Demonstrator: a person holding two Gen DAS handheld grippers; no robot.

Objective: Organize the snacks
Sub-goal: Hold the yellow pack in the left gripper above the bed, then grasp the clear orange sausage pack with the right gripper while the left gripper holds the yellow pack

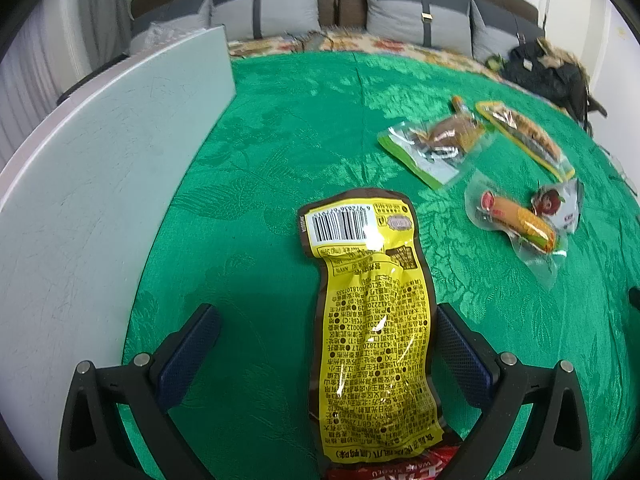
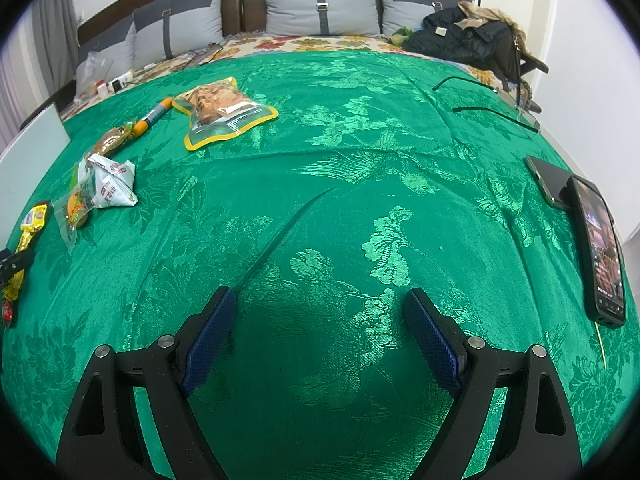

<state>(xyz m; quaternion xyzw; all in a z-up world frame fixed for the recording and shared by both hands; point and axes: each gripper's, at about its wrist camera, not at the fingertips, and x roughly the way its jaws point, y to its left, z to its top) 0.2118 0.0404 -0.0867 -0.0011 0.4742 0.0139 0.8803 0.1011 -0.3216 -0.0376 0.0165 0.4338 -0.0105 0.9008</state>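
Judging by how things lie, the sorting has barely begun: the green brocade cloth carries every snack loose and scattered, nothing gathered into a row or pile that I can see. A pale grey board or box wall stands along the cloth's left side in the left view; whether it is the container meant for the snacks cannot be told, since its inside is hidden.

The yellow barcode pouch lies flat between the spread jaws of the left gripper, near its right pad; I cannot tell if they touch, and it is not pinched. A red packet under its near end is cut off by the frame. Further right sit the green-edged clear pack, the yellow-trimmed clear pouch, the corn sausage pack and a white packet, all untouched. A small orange-tipped stick is too small to name.

The right gripper is wide apart over bare cloth, holding nothing, well away from the snacks, with two phones at its right
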